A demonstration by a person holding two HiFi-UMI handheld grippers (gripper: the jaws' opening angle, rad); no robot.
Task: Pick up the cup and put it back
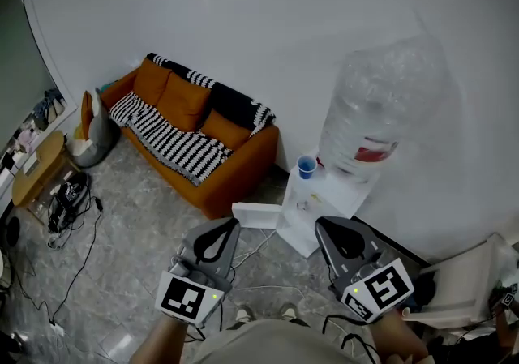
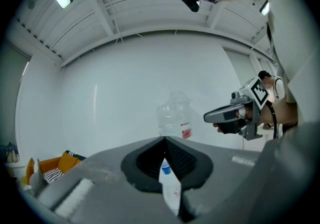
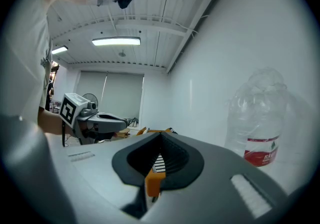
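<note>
A small blue cup (image 1: pixel 306 166) stands on top of a white water dispenser (image 1: pixel 324 202), beside its big clear bottle (image 1: pixel 379 108). Both grippers hover in front of the dispenser, short of the cup and touching nothing. My left gripper (image 1: pixel 233 223) has its jaw tips together and holds nothing. My right gripper (image 1: pixel 323 224) is shut too, and empty. In the left gripper view the cup (image 2: pixel 165 167) shows through the narrow slit below the closed tips (image 2: pixel 164 140), with the bottle (image 2: pixel 175 115) above. The right gripper view looks past its closed tips (image 3: pixel 160 135) toward the sofa, with the bottle (image 3: pixel 260 118) to the right.
An orange sofa (image 1: pixel 195 123) with a striped throw stands against the wall at left. A white flap (image 1: pixel 258 215) juts from the dispenser's base. Cables (image 1: pixel 69 200) and a wooden side table (image 1: pixel 36 168) lie far left. A white box (image 1: pixel 470 281) sits at right.
</note>
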